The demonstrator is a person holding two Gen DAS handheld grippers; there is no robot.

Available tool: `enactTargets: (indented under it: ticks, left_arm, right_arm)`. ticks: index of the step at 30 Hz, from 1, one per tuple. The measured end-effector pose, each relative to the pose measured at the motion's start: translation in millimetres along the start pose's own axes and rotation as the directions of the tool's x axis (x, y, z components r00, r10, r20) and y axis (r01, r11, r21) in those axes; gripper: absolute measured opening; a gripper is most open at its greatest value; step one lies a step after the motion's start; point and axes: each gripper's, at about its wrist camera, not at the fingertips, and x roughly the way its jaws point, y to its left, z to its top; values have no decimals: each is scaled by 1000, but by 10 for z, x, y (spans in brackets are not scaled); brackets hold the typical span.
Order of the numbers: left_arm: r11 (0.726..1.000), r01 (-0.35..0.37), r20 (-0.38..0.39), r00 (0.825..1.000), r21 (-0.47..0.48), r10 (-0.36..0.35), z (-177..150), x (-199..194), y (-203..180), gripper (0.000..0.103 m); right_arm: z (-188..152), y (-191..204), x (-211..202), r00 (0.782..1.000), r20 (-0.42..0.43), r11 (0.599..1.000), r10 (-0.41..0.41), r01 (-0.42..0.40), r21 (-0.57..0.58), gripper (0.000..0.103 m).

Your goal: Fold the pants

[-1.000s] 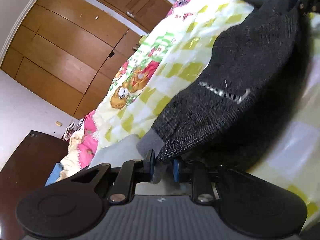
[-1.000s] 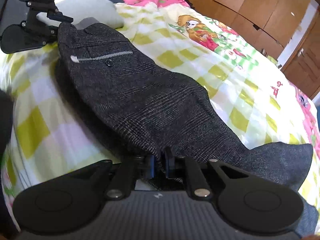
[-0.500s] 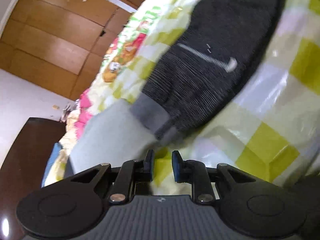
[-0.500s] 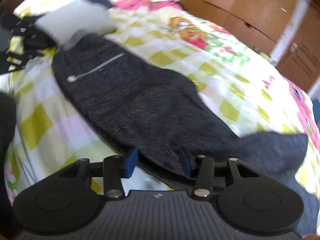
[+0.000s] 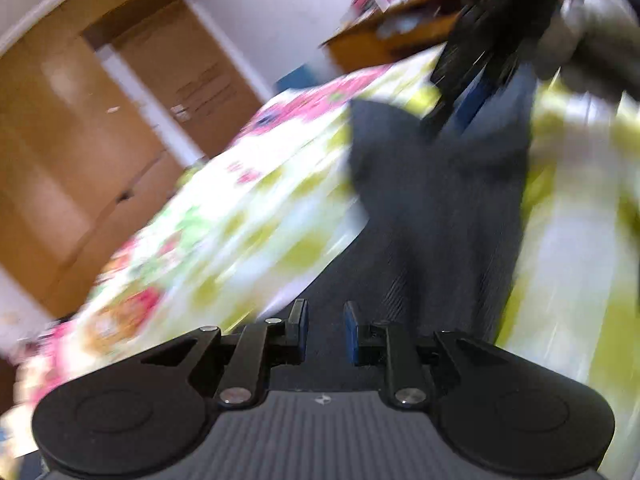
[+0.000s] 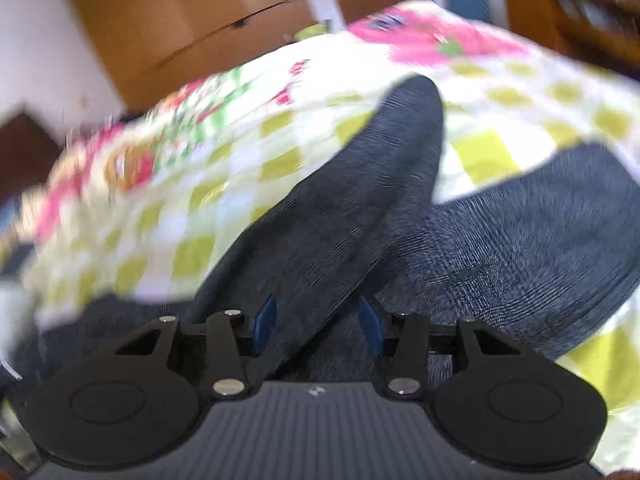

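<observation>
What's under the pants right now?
The dark pants lie on the yellow-checked bedspread, which shows all around them. Anything beneath the fabric itself is covered.

The pants (image 6: 400, 216) are dark charcoal grey with a fine woven stripe texture. The bedspread (image 6: 224, 184) beneath is white checked with yellow-green squares, bordered in pink, with green, red and orange cartoon prints. The wardrobe (image 5: 72, 152) is warm brown wood. Both the left gripper (image 5: 324, 330) and the right gripper (image 6: 316, 322) are black, each with blue finger pads (image 6: 265, 320). A blue panel (image 6: 468, 2) shows against the white wall.
</observation>
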Motion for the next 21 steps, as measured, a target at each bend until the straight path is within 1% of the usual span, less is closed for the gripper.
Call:
enactTargets:
  ticks: [2, 5, 6, 7, 9, 10, 13, 14, 16, 17, 19, 20, 21]
  left_arm:
    - [999, 54, 28, 998, -8, -54, 221, 255, -138, 37]
    - [994, 107, 39, 993, 14, -107, 396, 512, -300, 37]
    - [992, 121, 36, 992, 23, -121, 436, 588, -354, 37]
    - [991, 129, 31, 991, 32, -130, 449, 639, -372, 37]
    - [990, 126, 23, 992, 56, -127, 488, 736, -459, 37]
    - [990, 125, 19, 992, 60, -127, 482, 731, -494, 37]
    - [990, 124, 11, 992, 60, -125, 492, 789, -522, 37]
    - [990, 124, 8, 992, 64, -124, 510, 825, -513, 37]
    - [990, 119, -2, 993, 76, -119, 534, 832, -546, 37]
    - [990, 118, -6, 993, 83, -118, 541, 841, -543, 37]
    - [989, 114, -9, 993, 99, -114, 562, 900, -563, 37]
    - [988, 112, -9, 994, 105, -111, 566, 915, -569, 37]
    - [988, 111, -10, 994, 108, -110, 572, 956, -568, 37]
  right_arm:
    - [81, -189, 102, 998, 13, 995, 57, -58, 84, 49]
    - [189, -449, 321, 993, 22, 968, 120, -122, 219, 49]
    - [212, -525, 389, 988, 35, 953, 152, -155, 261, 49]
    - [230, -600, 458, 980, 56, 929, 192, -200, 311, 49]
    - [260, -733, 534, 959, 107, 874, 263, -284, 394, 49]
    - [268, -787, 560, 948, 143, 850, 284, -317, 419, 49]
    - [327, -926, 591, 922, 248, 806, 297, -381, 453, 49]
    - [331, -979, 598, 912, 285, 784, 293, -400, 474, 49]
    - [356, -1057, 625, 883, 356, 722, 306, -459, 517, 49]
    - [380, -1051, 655, 874, 374, 709, 311, -476, 521, 49]
    - [437, -1020, 642, 849, 413, 696, 329, -514, 501, 50]
    - [461, -991, 624, 837, 433, 699, 334, -528, 482, 51]
    - [488, -955, 585, 826, 455, 711, 333, -537, 454, 54]
